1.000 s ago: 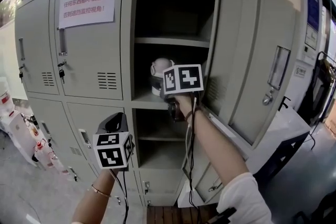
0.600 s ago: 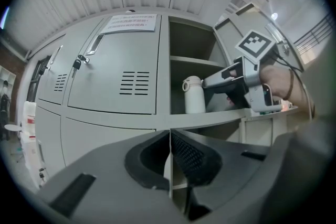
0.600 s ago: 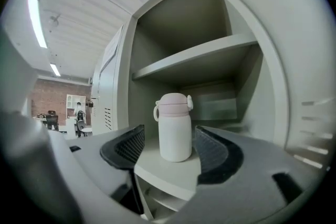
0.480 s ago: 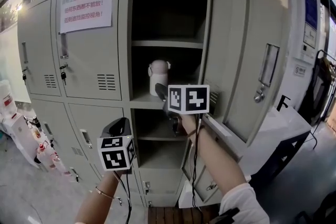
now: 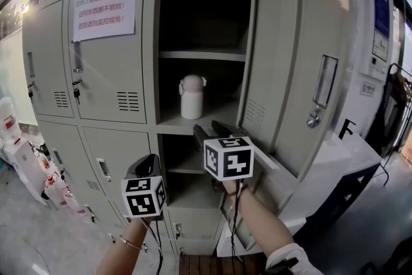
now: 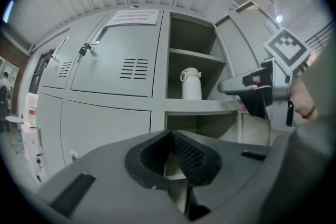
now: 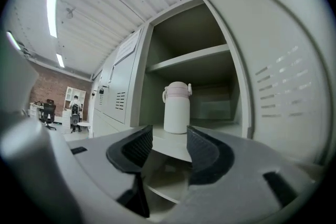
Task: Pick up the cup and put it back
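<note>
Cup (image 5: 191,97) stands upright on the middle shelf (image 5: 219,119) of the open locker (image 5: 152,74), a little left of the shelf's middle and back from its front edge. My right claw (image 5: 212,131) is just outside that front edge, not touching the cup. Its jaws are half apart and have just been closing, with nothing between them. My left claw (image 5: 145,164) hangs lower, to the left, and its jaws are pressed together on nothing. The locker door (image 5: 302,67) stands open at the right.
</note>
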`<state>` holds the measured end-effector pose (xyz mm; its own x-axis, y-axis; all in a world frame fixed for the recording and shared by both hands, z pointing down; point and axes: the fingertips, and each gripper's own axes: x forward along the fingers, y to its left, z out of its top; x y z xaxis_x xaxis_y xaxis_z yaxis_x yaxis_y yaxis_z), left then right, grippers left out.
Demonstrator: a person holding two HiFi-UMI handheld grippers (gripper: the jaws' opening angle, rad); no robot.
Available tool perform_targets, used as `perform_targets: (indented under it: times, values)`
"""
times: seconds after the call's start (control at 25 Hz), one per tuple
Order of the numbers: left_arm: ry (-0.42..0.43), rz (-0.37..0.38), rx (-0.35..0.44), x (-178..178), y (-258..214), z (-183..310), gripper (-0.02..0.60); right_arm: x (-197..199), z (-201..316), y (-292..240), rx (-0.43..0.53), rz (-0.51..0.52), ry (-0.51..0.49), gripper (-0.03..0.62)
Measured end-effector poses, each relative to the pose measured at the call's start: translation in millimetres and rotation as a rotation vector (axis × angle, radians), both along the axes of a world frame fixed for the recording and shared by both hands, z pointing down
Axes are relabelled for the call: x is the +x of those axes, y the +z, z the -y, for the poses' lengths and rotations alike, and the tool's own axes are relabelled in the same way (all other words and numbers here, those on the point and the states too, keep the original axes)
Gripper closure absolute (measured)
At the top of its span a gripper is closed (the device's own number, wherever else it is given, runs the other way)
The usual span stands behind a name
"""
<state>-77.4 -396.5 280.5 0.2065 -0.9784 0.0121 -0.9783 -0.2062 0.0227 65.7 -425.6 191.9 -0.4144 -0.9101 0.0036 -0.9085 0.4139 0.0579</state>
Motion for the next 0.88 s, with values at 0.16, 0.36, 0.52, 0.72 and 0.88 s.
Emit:
perform_targets:
  times: [0.16, 0.36, 0.52, 0.72, 0.88]
  values:
    - [-0.017, 0.025, 0.039, 3.6, 3.9, -6.2, 0.571, -1.3, -11.1, 22.9, 0.004, -0.008, -0.011, 0.443]
    - [-0.027, 0.018, 0.04, 4.8, 15.3, -10.5, 0.571, 2.9, -16.9, 57.8, 0.015, -0.068, 0.042, 0.49]
    - [-0.039, 0.015, 0.029, 3.6, 27.7, -9.4, 0.571, 7.6, -19.5, 89.1, 0.026, -0.122, 0.093, 0.526]
    - [-0.044, 0.01, 0.012, 6.0, 44.5, -7.2, 0.571, 19.5, -24.9, 112.4, 0.032, -0.101, 0.139, 0.592]
    - [-0.04, 0.001, -0.003, 10.0, 57.0, -4.1, 0.571, 25.3, -26.1, 133.1, -0.01, -0.086, 0.143, 0.602]
